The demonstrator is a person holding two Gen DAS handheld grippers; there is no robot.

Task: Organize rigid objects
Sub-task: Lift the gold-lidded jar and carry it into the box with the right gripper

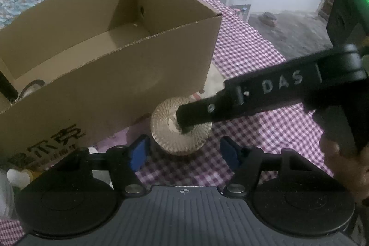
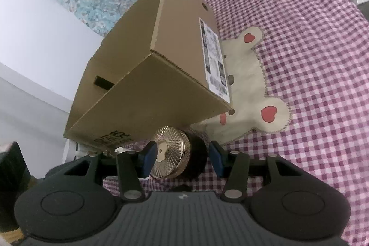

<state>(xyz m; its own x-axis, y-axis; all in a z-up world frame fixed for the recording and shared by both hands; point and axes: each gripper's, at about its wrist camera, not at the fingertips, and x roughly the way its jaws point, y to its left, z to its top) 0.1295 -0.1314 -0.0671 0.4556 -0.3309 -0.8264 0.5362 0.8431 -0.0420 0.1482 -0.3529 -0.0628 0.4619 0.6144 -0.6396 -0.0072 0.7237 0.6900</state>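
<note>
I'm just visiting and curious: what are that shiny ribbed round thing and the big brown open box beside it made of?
The round gold jar with a ribbed top looks like polished metal or metal-coated plastic: its fine radial ridges glint, and its lower body is black. The brown open box is plain matte corrugated cardboard; the wavy fluting shows along its cut top edge. Both sit on a purple checked cloth, evidently woven fabric.

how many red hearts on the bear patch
3 show on the bear patch: one on the far ear, one on the near ear, one beside the box corner. The box may hide more.
</note>
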